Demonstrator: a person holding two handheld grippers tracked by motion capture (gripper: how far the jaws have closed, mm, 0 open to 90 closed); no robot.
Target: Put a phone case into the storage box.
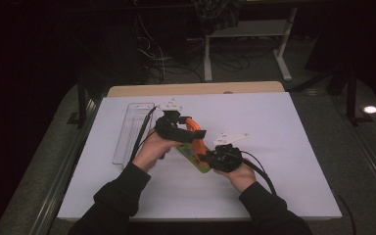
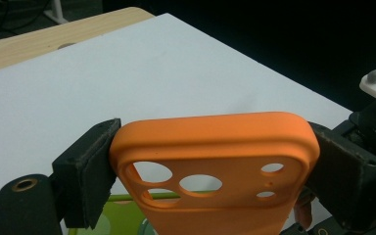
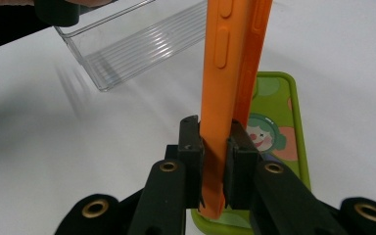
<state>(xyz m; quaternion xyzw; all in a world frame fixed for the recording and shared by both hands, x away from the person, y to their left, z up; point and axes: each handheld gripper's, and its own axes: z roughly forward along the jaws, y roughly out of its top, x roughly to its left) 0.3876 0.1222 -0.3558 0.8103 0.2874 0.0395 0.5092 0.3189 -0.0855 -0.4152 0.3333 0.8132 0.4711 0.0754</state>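
Both grippers hold our orange phone case (image 3: 230, 58) up over the green case (image 3: 274, 142) on the table: right gripper (image 3: 214, 156) pinches its bottom edge tight, left gripper (image 2: 210, 161) hugs its wide top so it stays steady.

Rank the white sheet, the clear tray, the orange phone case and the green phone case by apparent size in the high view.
1. white sheet, by far the largest.
2. clear tray.
3. orange phone case and green phone case: unsure, since the grippers cover part of both and the orange one is held edge-on.
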